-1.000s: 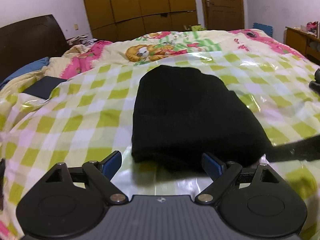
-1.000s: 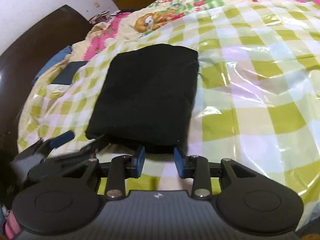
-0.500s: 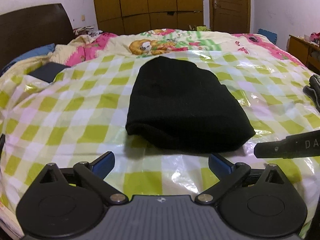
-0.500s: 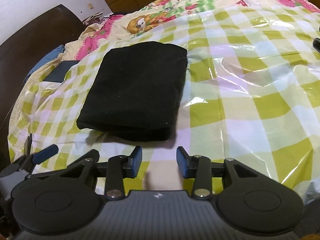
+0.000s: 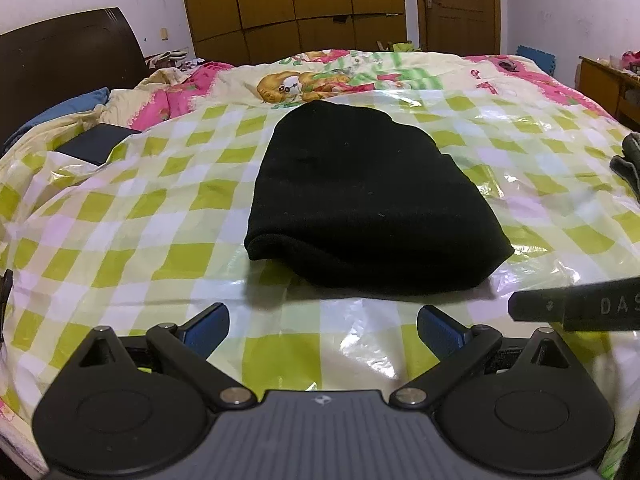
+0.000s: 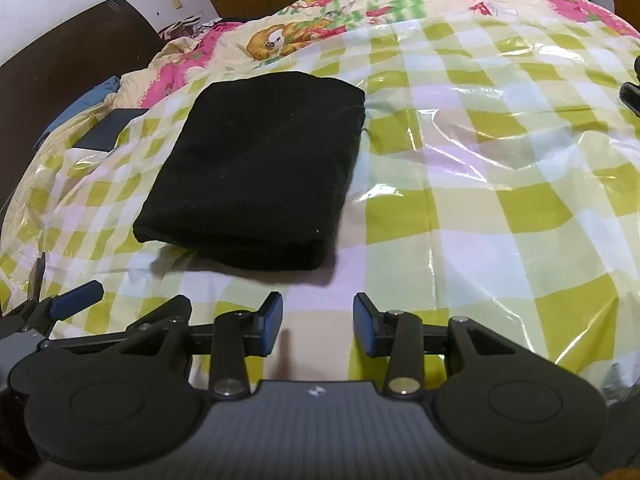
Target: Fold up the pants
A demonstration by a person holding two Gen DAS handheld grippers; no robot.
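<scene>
The black pants (image 5: 360, 200) lie folded into a thick rectangle on the green-checked plastic sheet (image 5: 132, 248), touched by neither gripper. My left gripper (image 5: 322, 316) hovers just short of their near edge, open wide with nothing between its blue pads. In the right wrist view the pants (image 6: 260, 168) sit ahead and to the left. My right gripper (image 6: 318, 304) is open by a moderate gap and holds nothing. One black finger of the right gripper (image 5: 580, 304) pokes in at the right of the left wrist view. A blue pad of the left gripper (image 6: 76, 304) shows at the far left.
The sheet covers a bed with a cartoon quilt (image 5: 320, 80) and a dark headboard (image 5: 60, 52). A flat dark box (image 5: 94, 146) and a blue pillow (image 5: 60, 110) lie at the left. A dark object (image 5: 630, 164) sits at the right edge, a wooden stand (image 5: 608, 84) beyond it.
Both grippers have pulled back from the pants' near edge, so more checked sheet shows in front of them. The right jaws have widened a little. The pants lie still.
</scene>
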